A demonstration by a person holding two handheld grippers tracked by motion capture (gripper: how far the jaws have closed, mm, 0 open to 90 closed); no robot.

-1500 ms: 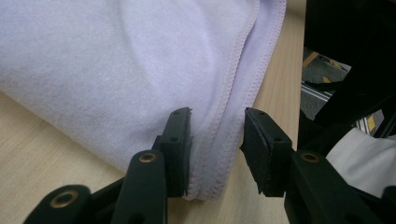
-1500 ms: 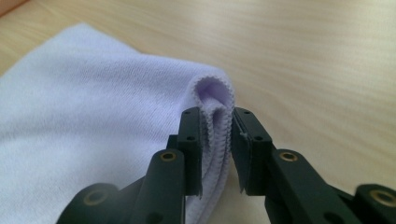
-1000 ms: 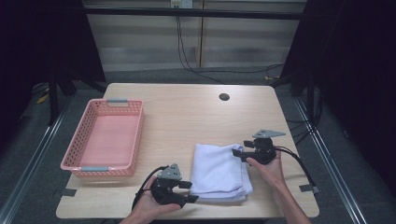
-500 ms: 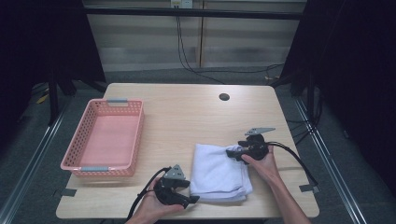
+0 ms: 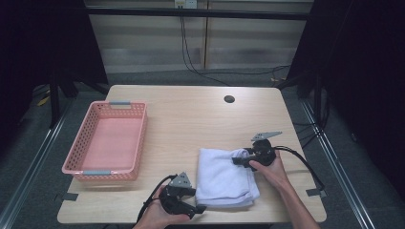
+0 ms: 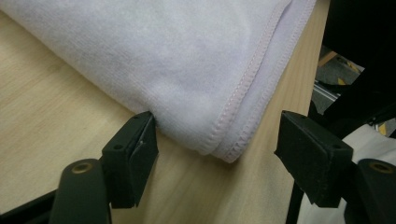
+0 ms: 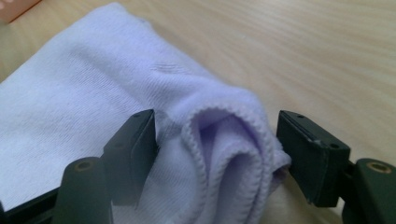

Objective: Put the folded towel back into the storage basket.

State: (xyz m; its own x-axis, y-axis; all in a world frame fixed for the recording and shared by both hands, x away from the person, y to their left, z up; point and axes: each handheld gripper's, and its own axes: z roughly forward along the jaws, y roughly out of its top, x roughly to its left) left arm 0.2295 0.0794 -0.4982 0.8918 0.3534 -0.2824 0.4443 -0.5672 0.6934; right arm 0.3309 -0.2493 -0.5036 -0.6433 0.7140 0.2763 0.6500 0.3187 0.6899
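Each hand-held gripper (image 5: 184,202) is black, topped by a grey three-cornered plate, with a black cable trailing off. Its jaws are blocky black pads with brass-coloured screw inserts at their bases. The forearms are bare.

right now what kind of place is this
Probably a lab or test room set up for recording, not a home: a bare wooden table with a cable hole, metal frame rails on the floor beside it, and cables hanging down the back wall.
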